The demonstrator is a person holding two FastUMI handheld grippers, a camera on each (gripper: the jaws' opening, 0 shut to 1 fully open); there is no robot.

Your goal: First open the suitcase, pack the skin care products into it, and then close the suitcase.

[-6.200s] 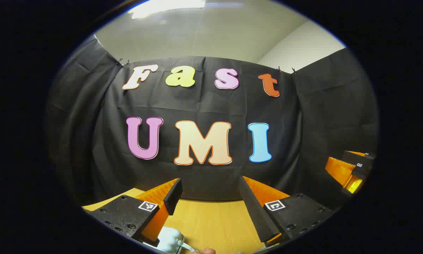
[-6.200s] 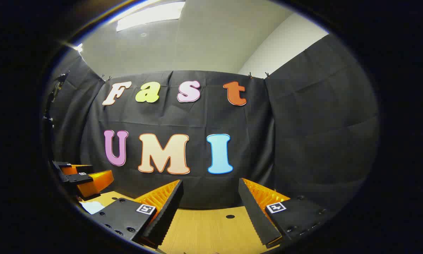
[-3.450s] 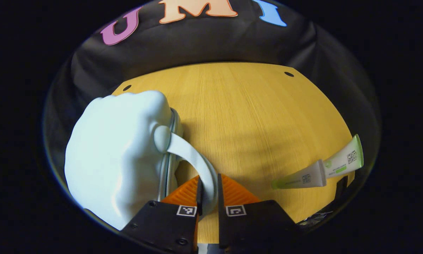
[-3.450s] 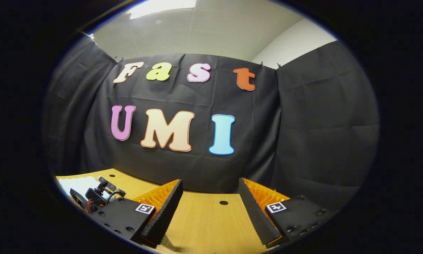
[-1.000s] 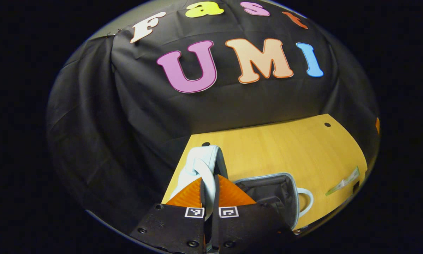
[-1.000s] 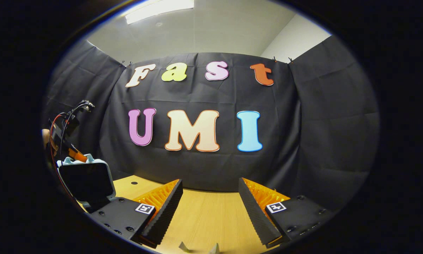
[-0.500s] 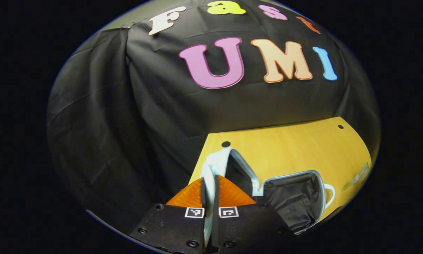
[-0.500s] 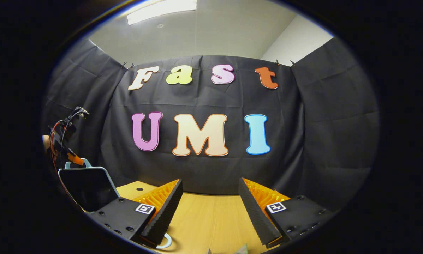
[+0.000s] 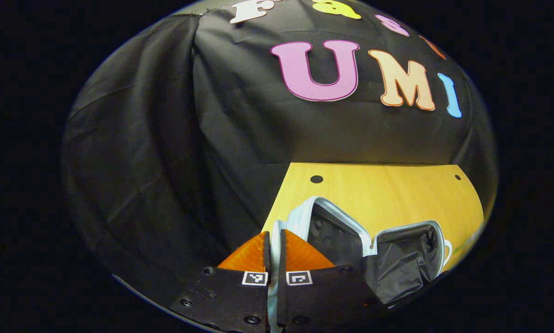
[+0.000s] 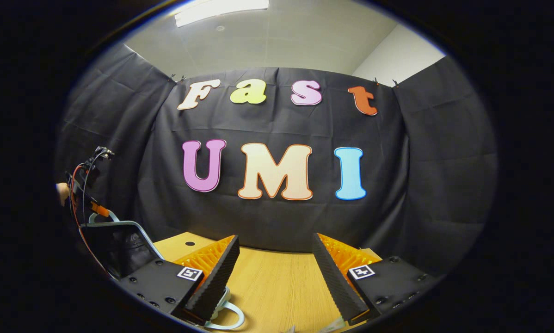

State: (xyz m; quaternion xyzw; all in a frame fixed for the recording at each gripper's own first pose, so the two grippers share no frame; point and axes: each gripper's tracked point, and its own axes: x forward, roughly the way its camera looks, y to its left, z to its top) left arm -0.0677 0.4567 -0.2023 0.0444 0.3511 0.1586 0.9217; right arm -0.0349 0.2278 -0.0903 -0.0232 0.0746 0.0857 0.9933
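The small pale blue suitcase (image 9: 304,217) lies open on the wooden table (image 9: 388,194), its black lining showing in both halves. My left gripper (image 9: 273,235) is shut on the pale blue handle (image 9: 273,245) of the raised lid (image 9: 332,226). The other half (image 9: 409,259) lies flat to the right, with its own handle (image 9: 447,252). A green and white tube (image 9: 472,235) peeks in at the far right edge. My right gripper (image 10: 274,273) hangs open over the table (image 10: 277,282). In the right gripper view the lid (image 10: 120,245) stands at the left, held from above by the left gripper (image 10: 87,189).
The black cloth wall closes the table's far side and left. Two small holes (image 9: 316,179) mark the tabletop's far edge. A pale handle loop (image 10: 228,314) lies just below my right gripper's left finger (image 10: 212,275).
My left gripper has swung the lid further back and lower by its handle, so the case lies wider open. My right gripper stays open and has barely shifted.
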